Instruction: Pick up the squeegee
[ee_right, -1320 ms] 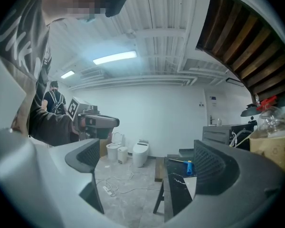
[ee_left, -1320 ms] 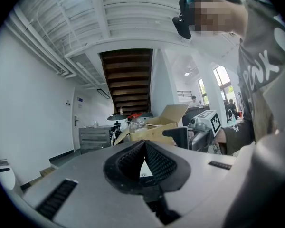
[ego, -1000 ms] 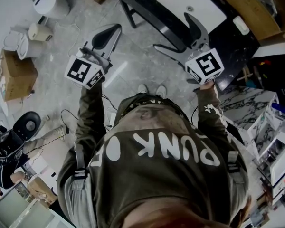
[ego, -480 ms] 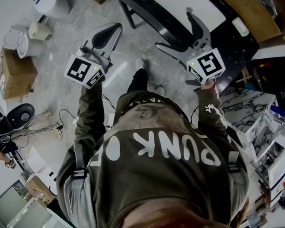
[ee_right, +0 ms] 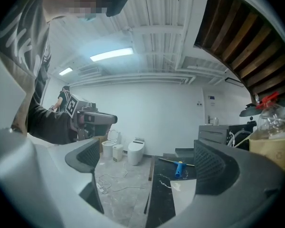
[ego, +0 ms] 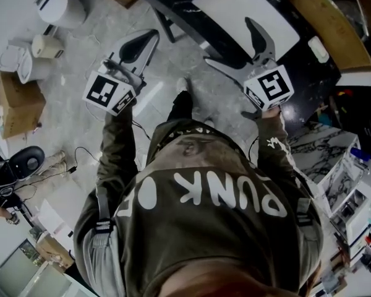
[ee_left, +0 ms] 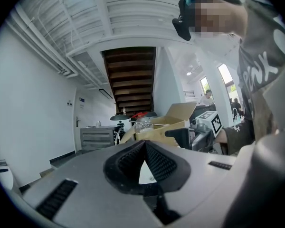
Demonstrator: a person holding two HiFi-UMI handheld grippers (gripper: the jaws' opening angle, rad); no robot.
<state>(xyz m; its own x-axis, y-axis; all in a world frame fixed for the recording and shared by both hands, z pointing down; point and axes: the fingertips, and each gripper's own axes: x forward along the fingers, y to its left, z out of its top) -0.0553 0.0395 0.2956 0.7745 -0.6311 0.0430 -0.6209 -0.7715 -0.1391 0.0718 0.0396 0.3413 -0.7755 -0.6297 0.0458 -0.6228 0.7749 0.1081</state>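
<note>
- Squeegee (ee_right: 180, 166) lies flat at the far end of the dark bench (ee_right: 162, 186), just right of centre in the right gripper view. Its blue handle (ee_right: 179, 171) points toward the camera and the thin blade (ee_right: 167, 161) runs across behind it. Nothing's touching it.
- R tongs (ee_right: 149, 161) are spread wide and empty. They're aimed roughly down the bench, w/ the squeegee small in the gap and well apart from both jaws.
- L tongs (ee_left: 145, 147) are pressed together at the tips, nothing pinched. They point off toward a staircase (ee_left: 130, 77) and a cardboard box (ee_left: 180, 115), not the bench.
- My read: approach only, no grasp begun.
- What could go wrong:
  - Loose cables (ee_right: 109, 180) sprawl on the floor (ee_right: 126, 201) lower left, beside the bench. Stepping in while watching the tongs, a foot could snag.
  - A white sheet (ee_right: 186, 194) lies on the bench btwn tongs and squeegee. A low reach could drag or shove it.
  - The squeegee lies flat and low, so the jaws may scrape the benchtop or skid it away instead of closing round it.
  - Pinching the thin blade, not the handle, would prob let it pivot and droop.
</note>
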